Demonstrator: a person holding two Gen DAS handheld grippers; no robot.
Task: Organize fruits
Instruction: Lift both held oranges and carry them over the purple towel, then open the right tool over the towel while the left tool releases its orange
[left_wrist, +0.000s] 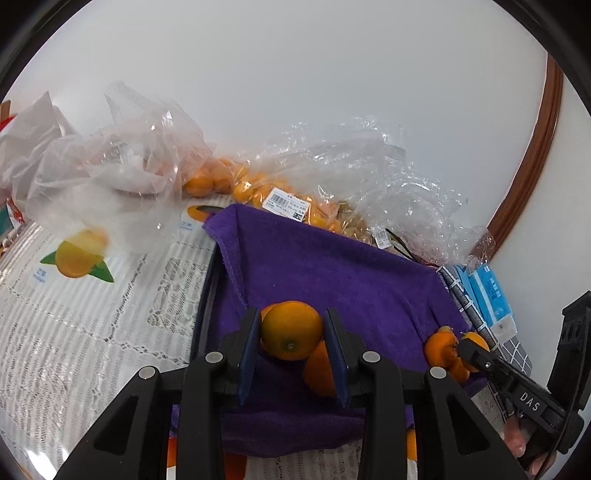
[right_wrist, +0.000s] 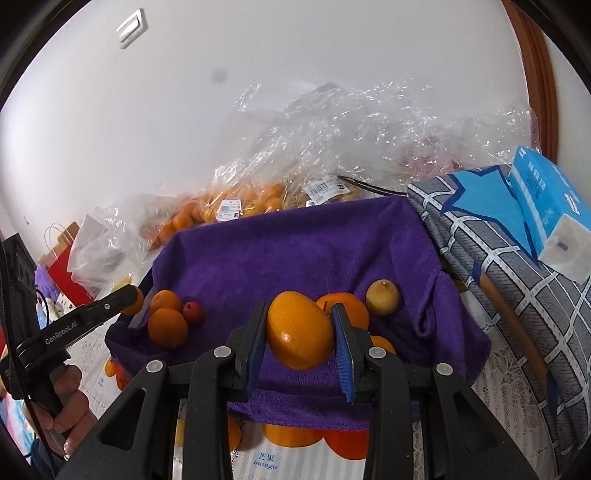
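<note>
So the bench (left_wrist: 74, 350) has a white lacy tablecloth with fruit pictures printed on it, mango labels and all. Sitting right on it: a purple towel (right_wrist: 295, 251) draped over some kind of tray, clear plastic bags (left_wrist: 229, 181) of small oranges at the back by the wall, a crumpled empty bag (left_wrist: 110, 166) on the left, and a grey checked cloth (right_wrist: 498, 266) on the right with a blue tissue pack (right_wrist: 550, 206) on top.

Soft, even daylight fills both fisheye views, bright on the white wall (right_wrist: 295, 74) with barely any shadow. Glare sparkles on the crinkled plastic bags (right_wrist: 369, 122). Dark vignettes round all 4 corners, straight edges bow, and the left view's outer bench (left_wrist: 81, 258) blurs.
</note>
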